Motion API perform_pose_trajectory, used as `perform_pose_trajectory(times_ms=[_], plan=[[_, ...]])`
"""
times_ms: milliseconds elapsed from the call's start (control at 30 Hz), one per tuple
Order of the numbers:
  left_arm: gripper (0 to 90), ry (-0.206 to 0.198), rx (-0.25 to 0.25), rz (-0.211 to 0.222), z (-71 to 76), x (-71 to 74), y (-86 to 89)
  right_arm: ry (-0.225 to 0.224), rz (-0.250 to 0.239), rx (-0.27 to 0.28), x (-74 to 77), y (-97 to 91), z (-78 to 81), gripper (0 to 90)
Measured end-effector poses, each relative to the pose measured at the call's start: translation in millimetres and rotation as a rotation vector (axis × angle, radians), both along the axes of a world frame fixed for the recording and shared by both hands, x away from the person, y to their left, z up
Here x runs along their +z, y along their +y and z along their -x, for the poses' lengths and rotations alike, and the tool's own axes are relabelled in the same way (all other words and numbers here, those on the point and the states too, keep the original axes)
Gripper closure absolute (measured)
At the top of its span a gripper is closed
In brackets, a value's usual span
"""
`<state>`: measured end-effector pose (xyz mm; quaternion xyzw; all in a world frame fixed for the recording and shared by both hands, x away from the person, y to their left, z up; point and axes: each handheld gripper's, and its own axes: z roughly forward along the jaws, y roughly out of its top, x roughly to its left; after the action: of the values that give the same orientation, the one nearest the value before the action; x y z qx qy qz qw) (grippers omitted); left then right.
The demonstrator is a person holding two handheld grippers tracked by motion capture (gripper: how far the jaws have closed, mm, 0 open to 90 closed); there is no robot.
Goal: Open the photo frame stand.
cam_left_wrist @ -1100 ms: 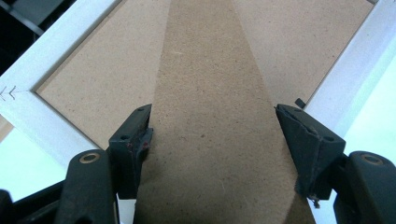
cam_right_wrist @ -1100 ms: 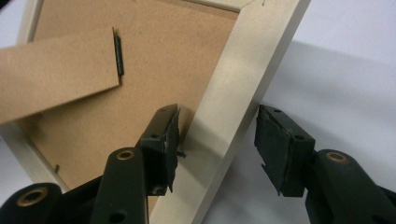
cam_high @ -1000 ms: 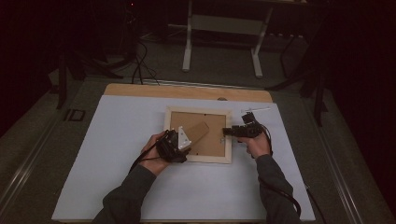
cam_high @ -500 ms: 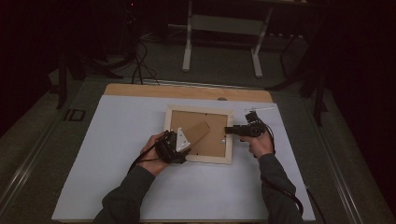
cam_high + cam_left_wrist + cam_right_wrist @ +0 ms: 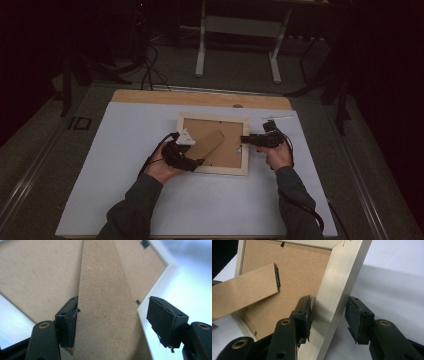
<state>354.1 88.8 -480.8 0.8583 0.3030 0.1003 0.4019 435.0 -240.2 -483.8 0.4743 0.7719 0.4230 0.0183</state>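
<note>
So I've got the right gripper (image 5: 246, 140) closing its fingers (image 5: 305, 315) around the picture frame (image 5: 214, 169)'s right rail, not quite clamped, left gripper (image 5: 192, 159) open astride the stand flap (image 5: 207, 145), pinching it's next I reckon.

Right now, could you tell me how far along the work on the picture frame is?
Done: the picture frame lies face down on the table. In hand: the right tool straddles its side rail, jaws just closing; the left tool brackets the stand flap, one pad touching. Left: neither clearly grips yet.

The picture frame (image 5: 160, 277) runs off the upper left of the left gripper view; its stand (image 5: 107, 315) is cut at top and bottom, hiding part of the backing.
</note>
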Motion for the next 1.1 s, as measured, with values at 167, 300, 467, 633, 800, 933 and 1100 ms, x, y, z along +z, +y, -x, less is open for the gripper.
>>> perform_pose_trajectory(times_ms=[167,300,467,633,800,933,1100], plan=[[33.3,0.132,-0.004,0.104,-9.9,1.8,8.4,-0.008,0.003,0.001,0.5,0.4,0.4,56.2],[34.2,0.168,-0.004,0.094,-12.9,0.6,7.3,-0.013,0.004,-0.001,0.7,0.6,1.3,56.2],[35.0,0.206,-0.011,0.078,-15.0,-3.2,3.4,-0.021,0.015,0.004,2.9,1.0,2.9,56.1],[42.7,0.185,-0.016,0.02,-13.2,-3.6,0.2,-0.036,0.022,0.009,4.9,1.3,5.4,56.0],[47.9,0.175,-0.014,-0.003,-12.4,-2.6,-0.2,-0.049,0.025,0.007,5.6,1.8,7.5,56.0],[49.6,0.174,-0.035,-0.011,-12.0,-0.6,-0.4,-0.064,0.029,0.005,6.4,2.3,9.9,56.1],[51.3,0.169,-0.051,-0.033,-11.2,2.2,-3.7,-0.082,0.037,0.0,8.4,2.8,13.5,56.2]])
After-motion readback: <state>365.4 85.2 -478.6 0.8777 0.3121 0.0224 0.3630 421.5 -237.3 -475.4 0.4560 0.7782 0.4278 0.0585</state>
